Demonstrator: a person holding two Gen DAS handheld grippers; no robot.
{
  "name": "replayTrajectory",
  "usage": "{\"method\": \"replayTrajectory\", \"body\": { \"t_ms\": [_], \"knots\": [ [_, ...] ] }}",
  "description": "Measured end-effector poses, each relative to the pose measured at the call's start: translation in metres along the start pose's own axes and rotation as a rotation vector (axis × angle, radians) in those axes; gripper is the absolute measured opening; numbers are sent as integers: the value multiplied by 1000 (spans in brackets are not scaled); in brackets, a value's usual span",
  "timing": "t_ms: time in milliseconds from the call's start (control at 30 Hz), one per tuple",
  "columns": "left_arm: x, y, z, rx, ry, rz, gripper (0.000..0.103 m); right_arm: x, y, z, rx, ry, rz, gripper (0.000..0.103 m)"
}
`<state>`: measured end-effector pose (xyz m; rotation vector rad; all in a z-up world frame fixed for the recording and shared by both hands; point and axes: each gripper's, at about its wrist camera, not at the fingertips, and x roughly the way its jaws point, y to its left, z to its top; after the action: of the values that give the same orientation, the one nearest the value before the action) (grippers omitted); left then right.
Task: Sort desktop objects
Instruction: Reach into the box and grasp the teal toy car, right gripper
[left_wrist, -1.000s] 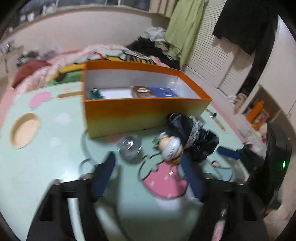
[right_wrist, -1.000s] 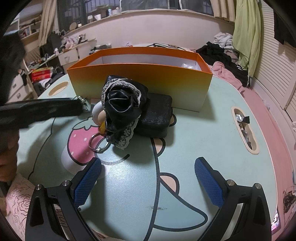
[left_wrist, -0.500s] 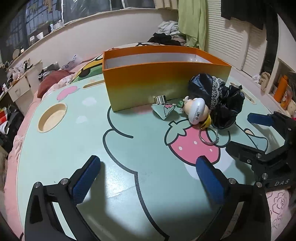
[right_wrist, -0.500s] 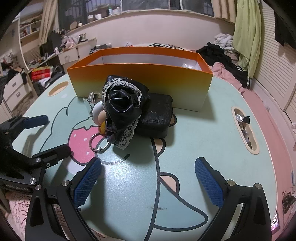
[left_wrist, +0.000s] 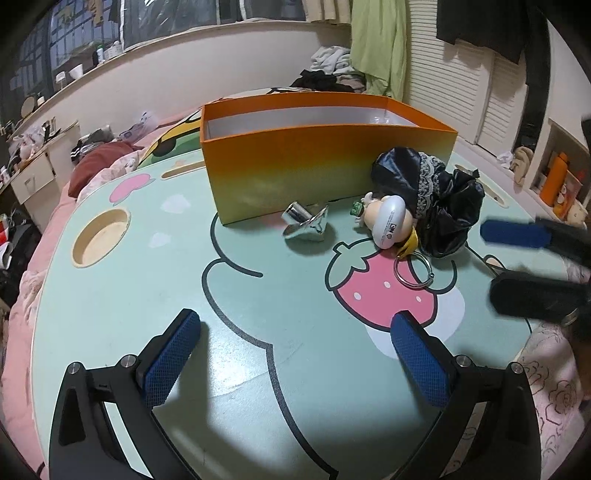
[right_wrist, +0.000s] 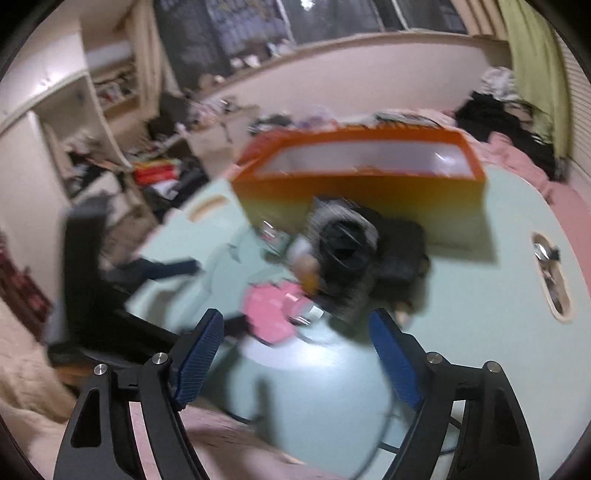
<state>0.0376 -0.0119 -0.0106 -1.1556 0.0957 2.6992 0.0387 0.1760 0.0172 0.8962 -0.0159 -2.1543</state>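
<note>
With the left tool (left_wrist: 295, 354) wide open and empty and the right tool (right_wrist: 295, 354) closing on nothing, a hasty grab could knock the keyring doll (left_wrist: 391, 221) off the desk (left_wrist: 110, 314).

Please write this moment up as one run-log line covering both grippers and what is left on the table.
left gripper: open, empty | right gripper: closing, empty | silver piece, figure keychain, black pouch: on table outside orange box

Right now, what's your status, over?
Left gripper open, empty. Right gripper closing, nothing between its fingers. Silver piece, figure keychain and black pouch on table beside orange box. Nothing blocking.
</note>
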Motion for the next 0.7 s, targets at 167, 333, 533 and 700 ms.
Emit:
{"method": "replayTrajectory", "body": {
  "t_ms": [167, 333, 533, 700],
  "knots": [
    [1, 15, -3, -28, -34, -49, 103, 16, 11, 57, 25, 9, -45, 82],
    [-7, 11, -3, -55, -44, -39, 103, 48, -16, 129, 175, 105, -108, 82],
    [-7, 16, -3, -99, -49, -21, 103, 117, -22, 172, 215, 295, -137, 63],
    [-5, 18, -3, -102, -48, -16, 103, 166, -14, 165, 248, 418, -84, 60]
  ]
}}
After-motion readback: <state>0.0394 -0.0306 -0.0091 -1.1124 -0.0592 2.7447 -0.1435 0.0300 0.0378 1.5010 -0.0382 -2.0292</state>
